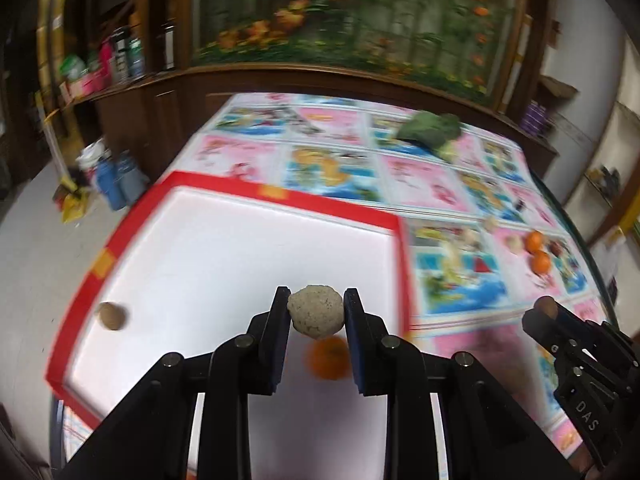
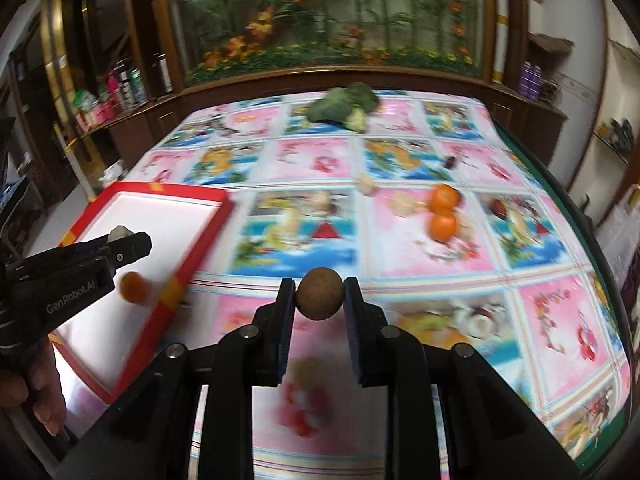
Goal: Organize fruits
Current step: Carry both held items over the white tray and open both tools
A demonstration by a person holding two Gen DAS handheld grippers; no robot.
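Note:
My left gripper [image 1: 316,314] is shut on a pale, rough round fruit [image 1: 316,316] and hangs above the white tray with the red rim [image 1: 280,195]. Inside the tray lie a brown round fruit [image 1: 112,315] at the left and an orange [image 1: 329,359] under my fingers. My right gripper [image 2: 320,299] is shut on a brown round fruit [image 2: 320,299] above the patterned cloth, right of the tray [image 2: 200,236]. The left gripper [image 2: 120,240] shows over the tray in the right wrist view. Two oranges [image 2: 443,214] and pale fruits [image 2: 402,203] lie on the cloth further back.
A head of broccoli [image 2: 344,106] lies near the far edge of the table. A small dark fruit [image 2: 451,162] sits right of centre. A wooden cabinet with a flower picture [image 2: 328,20] stands behind, shelves with bottles [image 2: 120,88] at the left. A person's hand [image 2: 40,392] holds the left gripper.

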